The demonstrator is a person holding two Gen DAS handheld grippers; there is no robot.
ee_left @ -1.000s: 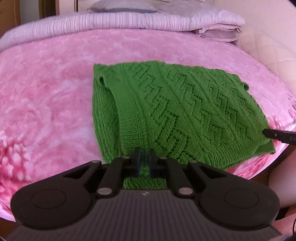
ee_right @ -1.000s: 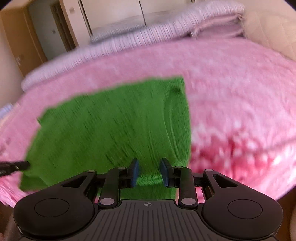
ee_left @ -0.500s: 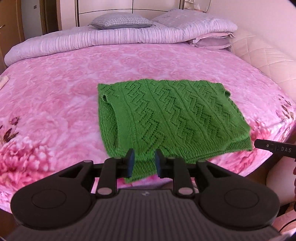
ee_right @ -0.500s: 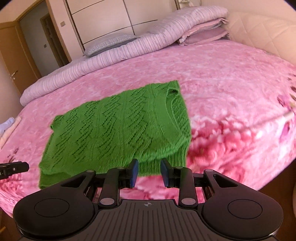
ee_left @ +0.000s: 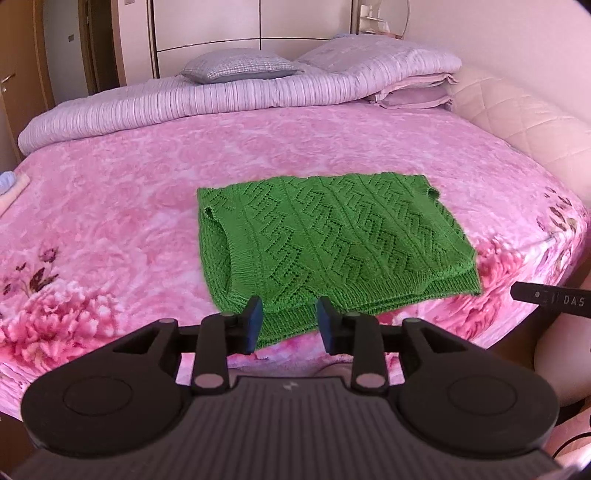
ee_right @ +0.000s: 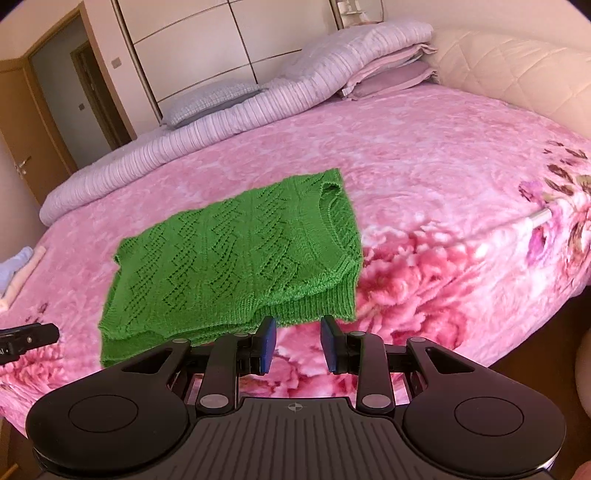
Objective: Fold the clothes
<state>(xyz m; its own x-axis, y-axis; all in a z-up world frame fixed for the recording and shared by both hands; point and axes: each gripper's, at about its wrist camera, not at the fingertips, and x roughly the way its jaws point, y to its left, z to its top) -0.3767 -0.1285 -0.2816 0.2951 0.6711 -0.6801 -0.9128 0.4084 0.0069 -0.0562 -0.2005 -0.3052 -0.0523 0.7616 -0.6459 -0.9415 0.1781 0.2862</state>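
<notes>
**Green knit folded on pink bed — both grippers clear of it**

Bedroom, pale wardrobe doors (ee_left: 207, 22) at the back, a door (ee_right: 26, 147) at left. Round bed under a pink floral blanket (ee_left: 110, 206); striped lilac duvet (ee_left: 184, 103) rolled along the far side, grey pillow (ee_left: 236, 68) on top, quilted cream headboard (ee_left: 517, 122) at right. Small pale cloth bundle (ee_right: 14, 269) at the bed's left edge.

Green knit sweater (ee_left: 325, 240) lying flat near the front edge of the bed, folded into a rough rectangle of at least two layers; ribbed hem toward the cameras, lower layer peeking out past the upper one along that hem. Neckline visible at the right end in the right wrist view.

Left gripper (ee_left: 290, 325): fingers apart, jaws just been opening, nothing between the pads — sweater hem seen through the gap, not touched. Right gripper (ee_right: 297, 343): fingers apart to a similar width, empty, hovering off the sweater's near right corner over bare blanket.

Judgement: fold released, hands backing off to inspect. Task looks well along; possibly one more fold or a tidy-up left.

Notes for doing the step well:
- Check the hem edges — layers not flush at the front; square up with a light tug rather than a regrab of the whole stack.
- Open lace knit likely stretchy and snag-prone; pinch on the ribbing, not the lace.
- If folding again, take both near corners together, lift evenly, lay down slowly to avoid dragging the lower layer.
</notes>
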